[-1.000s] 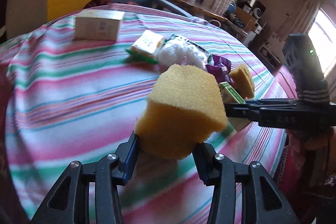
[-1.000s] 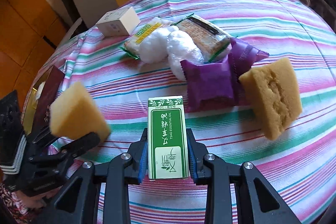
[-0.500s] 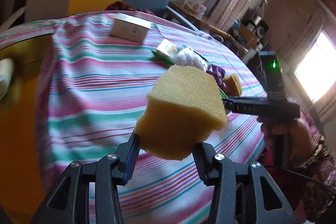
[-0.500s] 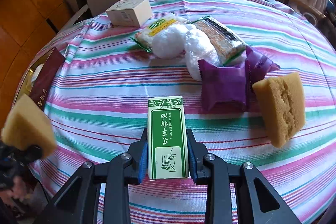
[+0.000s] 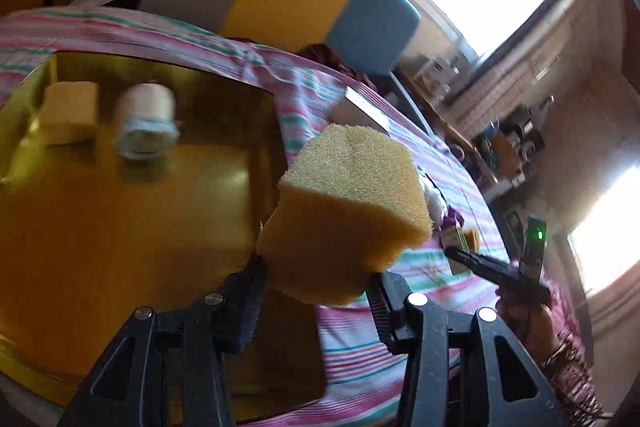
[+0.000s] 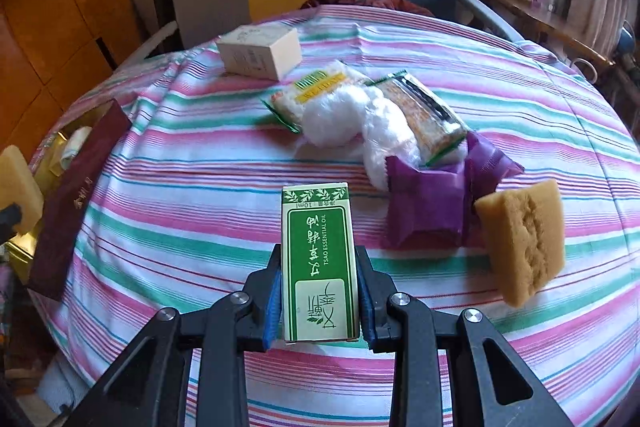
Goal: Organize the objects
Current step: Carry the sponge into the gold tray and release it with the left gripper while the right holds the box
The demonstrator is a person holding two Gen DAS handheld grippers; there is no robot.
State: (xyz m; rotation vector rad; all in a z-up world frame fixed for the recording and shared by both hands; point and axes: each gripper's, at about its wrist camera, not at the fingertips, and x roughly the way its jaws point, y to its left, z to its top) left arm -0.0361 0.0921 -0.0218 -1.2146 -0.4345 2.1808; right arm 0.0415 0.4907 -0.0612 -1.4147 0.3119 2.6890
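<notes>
Between the left tongs (image 5: 316,291), a yellow sponge (image 5: 348,215) sits pinched, above a gold box (image 5: 120,227); right tongs (image 6: 320,303) clamp a green carton (image 6: 318,267) over the striped worktop (image 6: 180,219).

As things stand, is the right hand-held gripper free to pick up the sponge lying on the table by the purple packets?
Probably not yet: the right hand-held gripper is shut on the green box. Nothing blocks the sponge itself.
</notes>
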